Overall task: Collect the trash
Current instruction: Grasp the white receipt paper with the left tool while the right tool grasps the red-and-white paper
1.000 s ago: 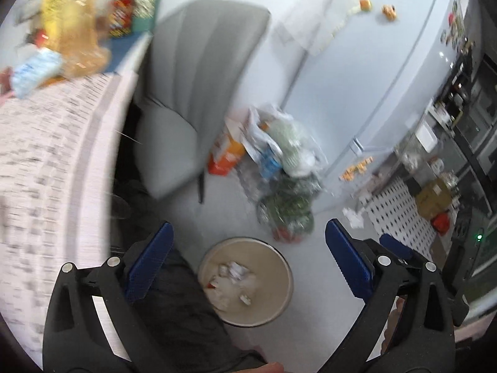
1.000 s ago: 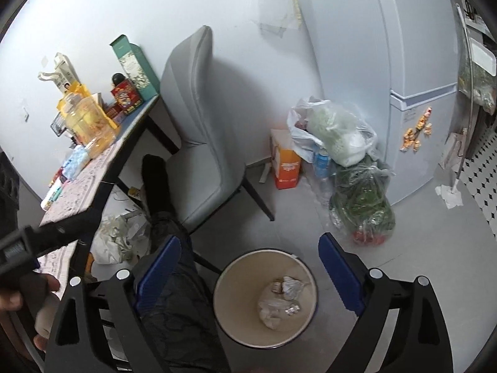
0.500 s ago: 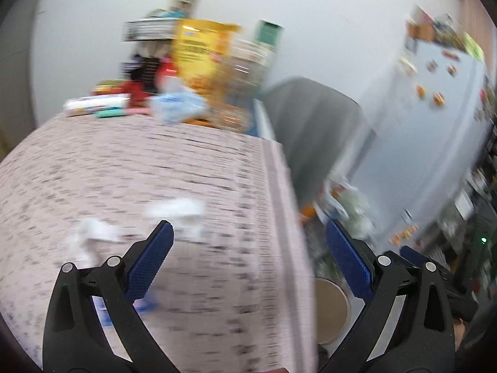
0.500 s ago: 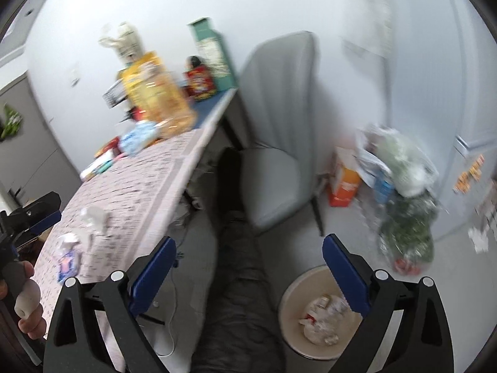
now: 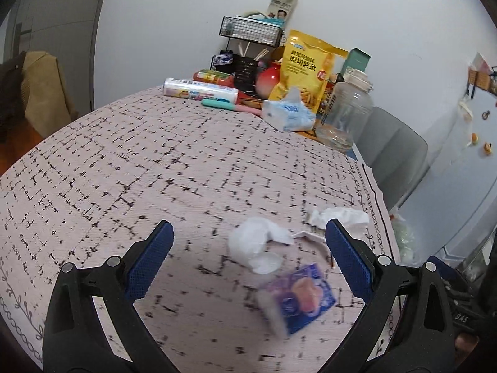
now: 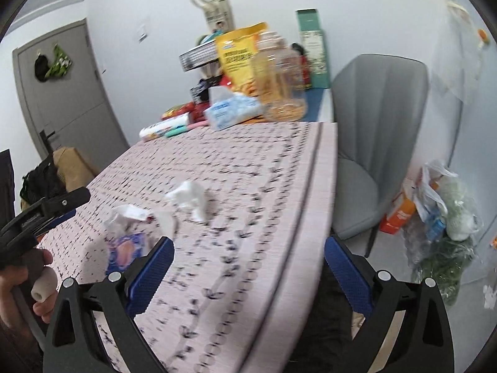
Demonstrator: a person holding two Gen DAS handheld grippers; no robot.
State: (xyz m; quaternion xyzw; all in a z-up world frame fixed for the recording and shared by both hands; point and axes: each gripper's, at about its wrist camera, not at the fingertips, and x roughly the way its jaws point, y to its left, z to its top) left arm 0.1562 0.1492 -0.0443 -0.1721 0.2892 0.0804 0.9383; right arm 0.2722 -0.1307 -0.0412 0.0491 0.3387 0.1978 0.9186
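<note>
Now both grippers are above the table (image 5: 130,155), which carries a pink cloth with a pattern of dark broken lines. The left gripper (image 5: 248,261) has its blue jaws spread wide and nothing is between the pads; it points down at the trash on the near part of the table. This trash is three things: a crumpled white tissue (image 5: 257,245) between the two fingers in the left wrist view, a blue and purple snack wrapper (image 5: 298,301) just in front of it (blurred, so the print cannot be read), and a second crumpled paper (image 5: 338,217) beside the table's right edge, partly behind the right finger. The right gripper (image 6: 248,267) is also spread wide and empty, and its jaws have just been opening. In its view the same trash lies to the left: the wrapper (image 6: 125,248) is partly behind the left finger, one white paper (image 6: 130,214) is touching it or very near, and the other tissue (image 6: 189,197) lies a little apart, further toward the middle of the cloth. At the far end of the table stand a yellow snack bag (image 5: 307,71), a clear plastic jar (image 5: 344,112), a soft tissue pack (image 5: 287,113) and a wire rack (image 5: 251,29). A grey chair (image 6: 376,136) stands beside the table, and full plastic bags (image 6: 447,211) lie on the floor behind it. A hand (image 6: 18,289) holding the left gripper's handle shows at the left edge of the right wrist view.
</note>
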